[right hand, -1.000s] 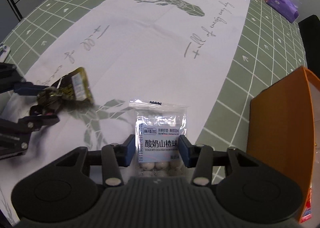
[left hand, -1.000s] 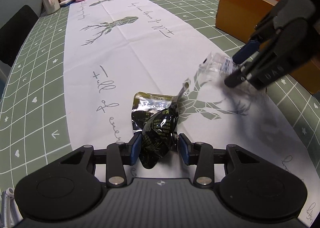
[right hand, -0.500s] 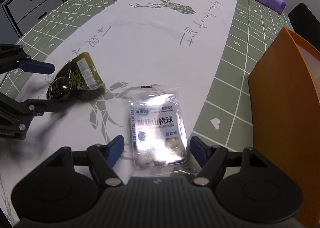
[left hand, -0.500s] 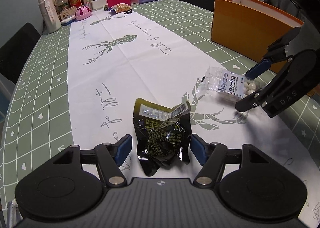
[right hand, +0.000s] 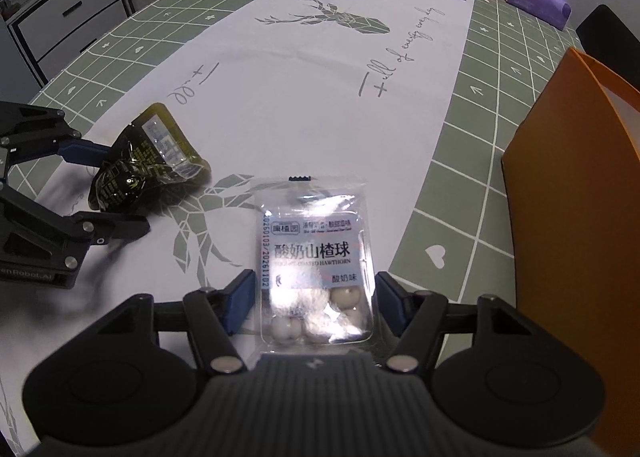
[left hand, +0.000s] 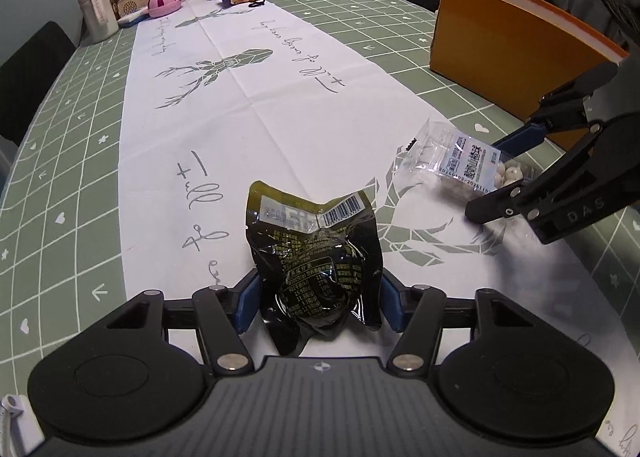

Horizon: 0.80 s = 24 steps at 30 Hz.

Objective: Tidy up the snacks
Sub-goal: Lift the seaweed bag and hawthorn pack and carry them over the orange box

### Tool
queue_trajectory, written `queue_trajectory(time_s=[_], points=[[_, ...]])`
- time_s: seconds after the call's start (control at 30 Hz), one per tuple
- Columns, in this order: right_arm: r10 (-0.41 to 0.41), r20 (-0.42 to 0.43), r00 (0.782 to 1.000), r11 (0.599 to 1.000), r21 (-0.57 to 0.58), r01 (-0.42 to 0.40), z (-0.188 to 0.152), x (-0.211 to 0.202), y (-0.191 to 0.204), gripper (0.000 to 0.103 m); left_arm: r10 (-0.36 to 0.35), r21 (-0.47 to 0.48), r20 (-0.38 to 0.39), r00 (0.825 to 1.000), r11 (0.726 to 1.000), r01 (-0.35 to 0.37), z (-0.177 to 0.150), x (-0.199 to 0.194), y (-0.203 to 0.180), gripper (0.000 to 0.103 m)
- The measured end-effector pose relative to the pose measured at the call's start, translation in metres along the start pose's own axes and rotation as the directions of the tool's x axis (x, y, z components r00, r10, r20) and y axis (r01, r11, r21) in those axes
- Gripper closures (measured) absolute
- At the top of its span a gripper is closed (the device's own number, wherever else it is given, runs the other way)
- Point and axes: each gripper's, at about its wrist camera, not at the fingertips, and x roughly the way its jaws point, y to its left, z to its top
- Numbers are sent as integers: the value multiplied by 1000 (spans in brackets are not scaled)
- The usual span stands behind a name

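Snacks sit between both pairs of fingers at once. Nearest, the dark foil packet (left hand: 316, 269) lies crumpled on the white runner (left hand: 240, 105) of the table (left hand: 60, 161), inside the left gripper (left hand: 316, 307); a second ago it was pinched tight, then let go, and now the fingers are closing again, their blue pads at its sides. Beside it, the clear hawthorn-ball packet (right hand: 316, 257) lies flat within the right gripper (right hand: 314, 303), whose fingers are likewise closing after a release. Both look like re-grips before a lift, probably toward the orange box (left hand: 516, 49) beyond. Whether the pads already press is hard to judge. The box's inside is hidden, and the far clutter is too small to name.
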Motion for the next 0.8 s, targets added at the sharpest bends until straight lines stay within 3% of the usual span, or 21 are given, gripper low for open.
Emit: queue_trajectory(time_s=[0.37, 0.8], points=[[19, -20, 1000, 999, 29, -18, 2, -6, -4, 46, -12, -17, 15, 1000, 1000, 12, 2, -9, 1, 46], [2, 55, 998, 994, 109, -8, 6, -49, -17, 46, -36, -36, 97, 995, 999, 39, 17, -36, -10, 46]])
